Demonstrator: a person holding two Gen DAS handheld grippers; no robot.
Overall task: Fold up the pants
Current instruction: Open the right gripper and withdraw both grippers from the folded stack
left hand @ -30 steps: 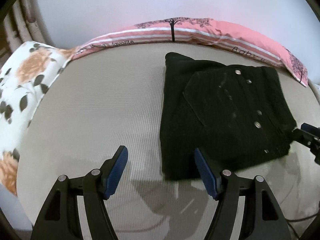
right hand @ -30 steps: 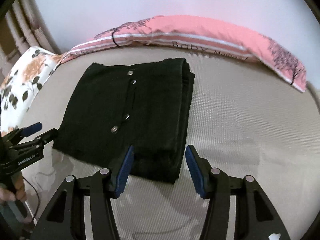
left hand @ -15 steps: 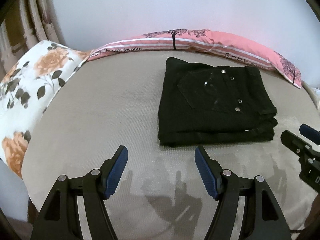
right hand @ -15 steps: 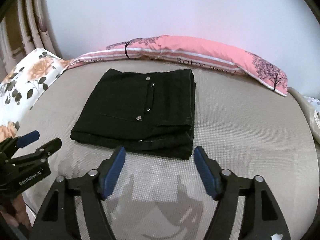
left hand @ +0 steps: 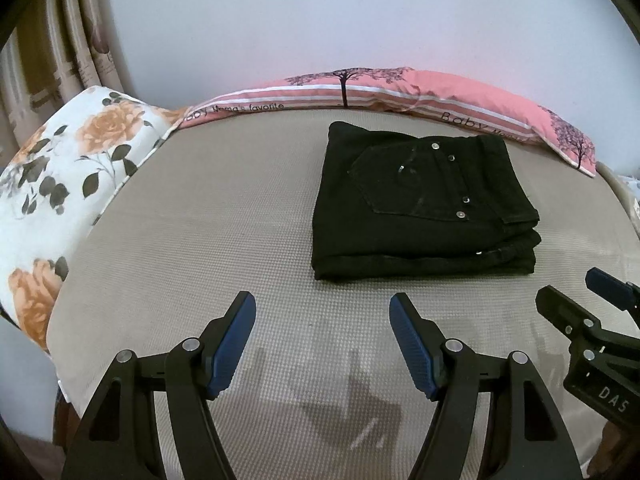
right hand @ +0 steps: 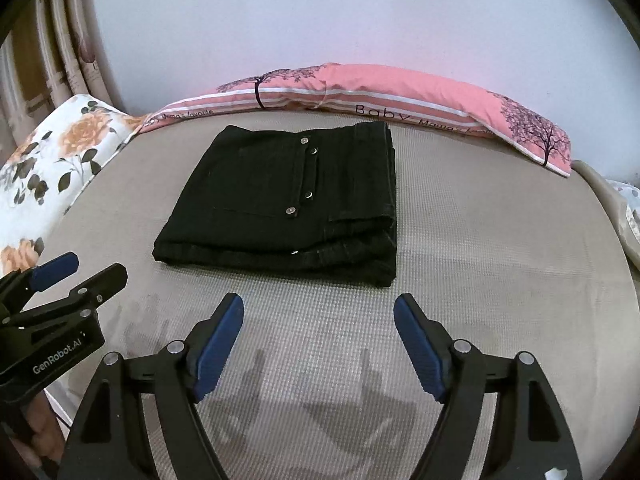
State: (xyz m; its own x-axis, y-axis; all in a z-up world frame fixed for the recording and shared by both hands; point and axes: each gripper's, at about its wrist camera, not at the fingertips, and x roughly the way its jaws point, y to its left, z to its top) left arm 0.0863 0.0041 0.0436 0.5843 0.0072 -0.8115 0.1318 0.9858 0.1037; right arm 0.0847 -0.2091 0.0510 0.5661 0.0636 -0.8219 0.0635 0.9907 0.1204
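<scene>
The black pants (left hand: 424, 208) lie folded into a compact, thick rectangle on the beige textured bed (left hand: 200, 240), toward its far side and just near of the pillows. Several layers are stacked, their edges showing along the near side, and a back pocket with small metal rivets faces up. From the right wrist view the same bundle (right hand: 288, 200) sits left of centre, its thicker folded edge on the right.

The left tool (left hand: 322, 344) hovers over the bare bed on the near side of the pants, its blue-padded fingers (left hand: 232, 344) spread wide with nothing between them and apart from the fabric. The right tool (right hand: 318, 344) is held the same way, fingers wide apart and empty, also on the near side of the bundle. Each tool shows at the edge of the other's view, and both cast shadows on the bed below.

Along the far edge lies a long pink pillow (left hand: 440, 96) with white stripes, tree prints and lettering. At the left rests a white pillow with orange roses (left hand: 68, 184). A pale wall (left hand: 360, 16) rises behind, with curtains (left hand: 60, 48) at the far left.
</scene>
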